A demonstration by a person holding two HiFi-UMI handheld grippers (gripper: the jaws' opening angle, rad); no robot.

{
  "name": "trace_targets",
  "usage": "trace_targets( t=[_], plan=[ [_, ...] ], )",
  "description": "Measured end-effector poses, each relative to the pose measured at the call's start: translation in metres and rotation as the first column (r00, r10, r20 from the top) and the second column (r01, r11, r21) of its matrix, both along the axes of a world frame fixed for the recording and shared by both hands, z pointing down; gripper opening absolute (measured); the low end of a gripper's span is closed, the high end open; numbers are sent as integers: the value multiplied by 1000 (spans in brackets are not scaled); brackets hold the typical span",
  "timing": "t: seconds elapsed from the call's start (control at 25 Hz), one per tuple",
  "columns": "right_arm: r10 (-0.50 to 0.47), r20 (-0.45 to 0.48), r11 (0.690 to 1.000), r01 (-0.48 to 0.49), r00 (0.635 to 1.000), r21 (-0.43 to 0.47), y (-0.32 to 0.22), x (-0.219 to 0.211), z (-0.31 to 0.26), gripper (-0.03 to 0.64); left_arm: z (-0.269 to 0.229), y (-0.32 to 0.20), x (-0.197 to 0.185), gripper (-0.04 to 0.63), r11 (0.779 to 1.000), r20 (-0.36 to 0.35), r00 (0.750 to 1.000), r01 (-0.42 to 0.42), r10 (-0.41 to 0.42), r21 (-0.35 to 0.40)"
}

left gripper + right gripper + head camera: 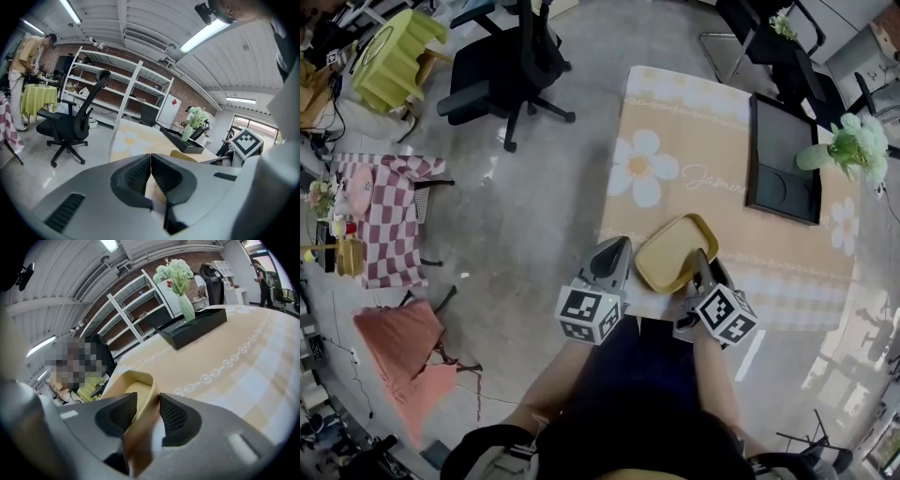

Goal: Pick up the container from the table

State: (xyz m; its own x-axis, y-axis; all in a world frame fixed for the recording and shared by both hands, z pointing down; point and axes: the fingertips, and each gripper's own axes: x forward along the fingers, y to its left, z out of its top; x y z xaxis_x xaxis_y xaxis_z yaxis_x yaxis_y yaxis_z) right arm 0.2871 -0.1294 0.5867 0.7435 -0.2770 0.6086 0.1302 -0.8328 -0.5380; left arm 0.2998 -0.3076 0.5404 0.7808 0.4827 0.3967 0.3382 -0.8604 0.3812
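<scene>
The container (675, 251), a shallow tan tray with rounded corners, lay at the near edge of the table (741, 202), close to that table's near-left corner. Its near-right rim wall stood between the 2 jaws of the right hand-held gripper (701, 259). In the right gripper view, the right hand-held gripper (148, 405) straddled the wall of the container (135, 389): 1 ribbed pad sat inside the tray and 1 outside. The jaws stood apart, and a thin gap showed at the outer pad (no firm clamp could be confirmed).

The left hand-held gripper (617, 247) was positioned just left of the container, over the table's left edge. In its own view, the left hand-held gripper (150, 157) had both jaws closed tip to tip, with nothing between them.

Farther across the table sat 1 black tray (783, 159) and, beside it, 1 vase of pale green flowers (853, 142). A black office chair (511, 56) stood on the floor beyond the table.
</scene>
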Motion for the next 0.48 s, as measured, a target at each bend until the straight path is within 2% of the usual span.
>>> trace_targets(
  t=[0.28, 0.48],
  plan=[
    [1, 10, 1000, -1, 1000, 0, 1, 1, 3, 128, 0, -3, -1, 10, 1000, -1, 1000, 13, -13, 2],
    [22, 27, 1000, -22, 999, -21, 8, 0, 8, 36, 1, -7, -4, 10, 1000, -2, 1000, 27, -27, 10]
  ],
)
